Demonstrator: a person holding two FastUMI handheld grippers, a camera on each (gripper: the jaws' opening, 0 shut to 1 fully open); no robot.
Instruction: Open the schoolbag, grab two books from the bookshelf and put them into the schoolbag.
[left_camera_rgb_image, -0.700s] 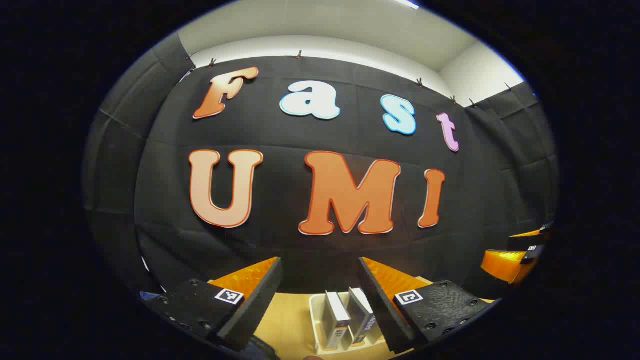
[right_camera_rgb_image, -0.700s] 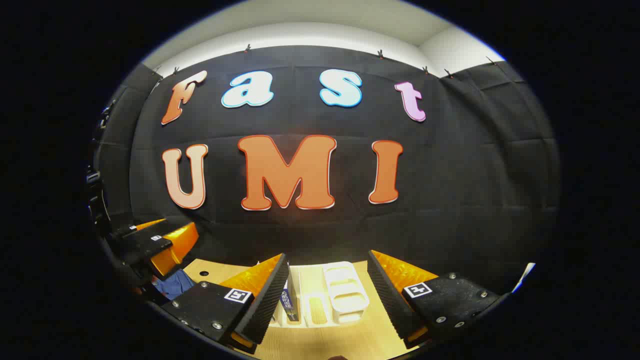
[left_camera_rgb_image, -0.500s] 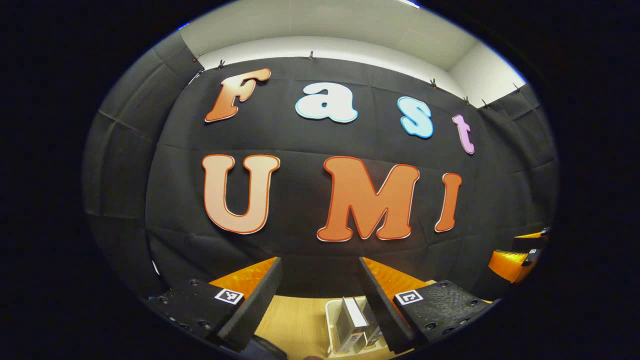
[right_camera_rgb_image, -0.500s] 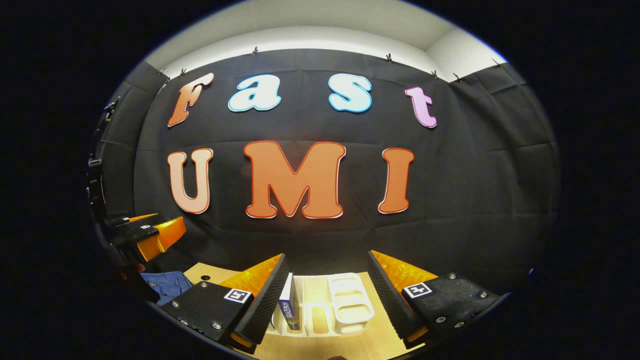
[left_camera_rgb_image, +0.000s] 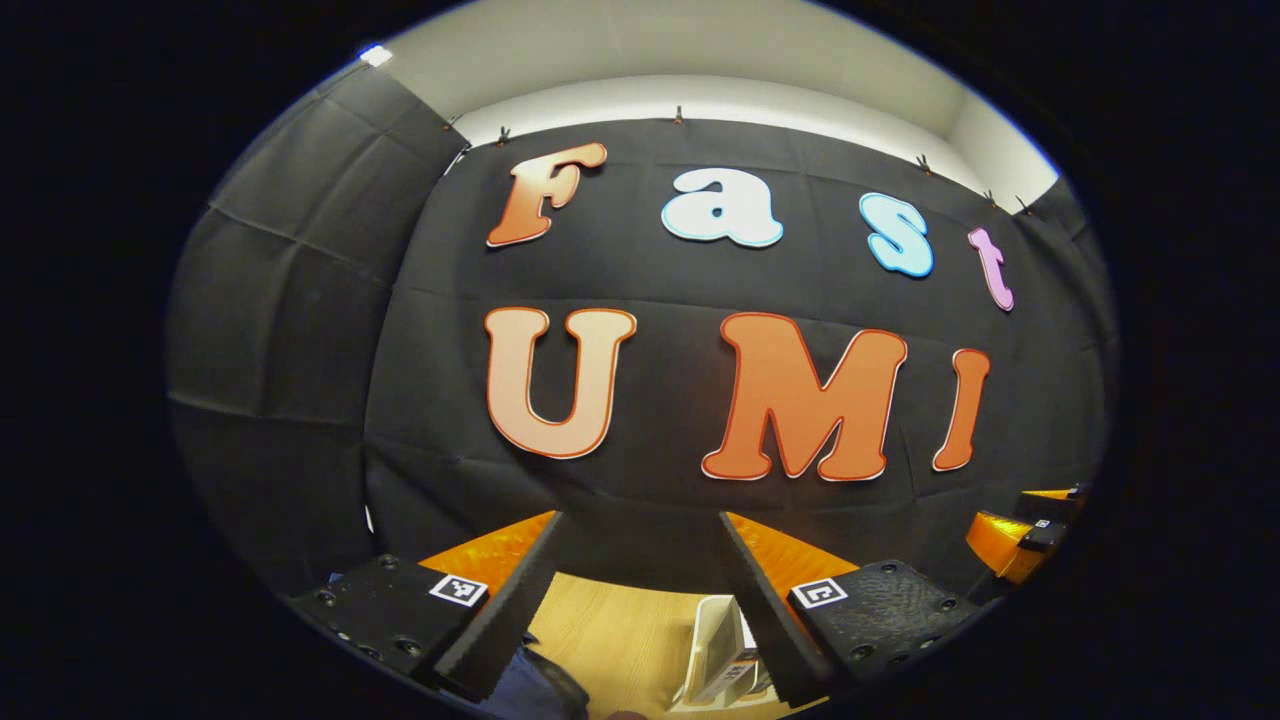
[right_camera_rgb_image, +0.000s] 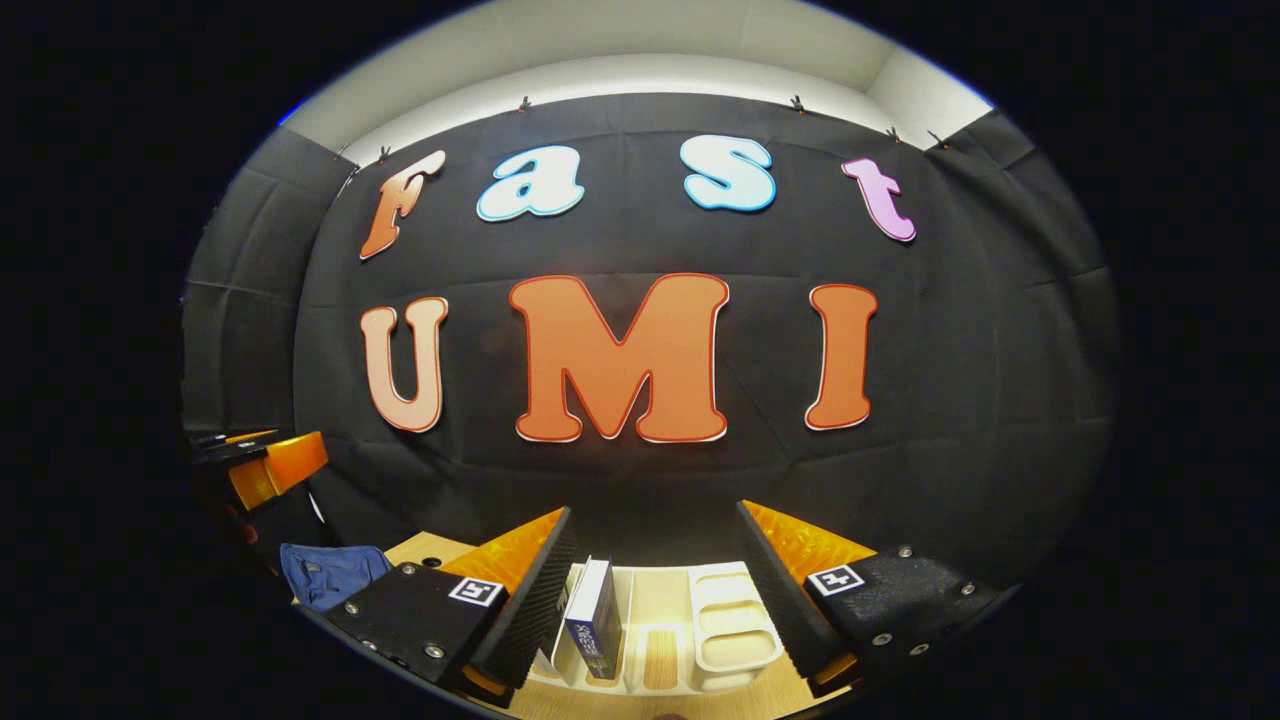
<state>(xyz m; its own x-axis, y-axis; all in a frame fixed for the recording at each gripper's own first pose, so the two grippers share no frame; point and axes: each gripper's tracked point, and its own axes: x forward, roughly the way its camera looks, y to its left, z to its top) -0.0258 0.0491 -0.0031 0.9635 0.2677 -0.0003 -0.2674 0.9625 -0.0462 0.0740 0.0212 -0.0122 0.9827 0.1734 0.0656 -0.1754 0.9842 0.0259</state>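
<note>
Since 0.7 s ago both views have panned. In the left gripper view the rack (left_camera_rgb_image: 712, 640) slides from centre to behind our left gripper's (left_camera_rgb_image: 640, 600) right finger, and the bag (left_camera_rgb_image: 535, 690) comes in low at the left finger. So we read the left as swinging toward the bag, probably for the opening step. In the right gripper view the rack (right_camera_rgb_image: 665, 635) drifts closer and more central under the right gripper (right_camera_rgb_image: 655, 590). One book (right_camera_rgb_image: 595, 625) stands upright in a left slot, just beside the left finger, not touched. The bag (right_camera_rgb_image: 330, 575) lies well left.

Both jaws are spread, holding nothing. No books moved yet.

Writing: the book's spine has print, too small to read. The finger tags are only square markers.
</note>
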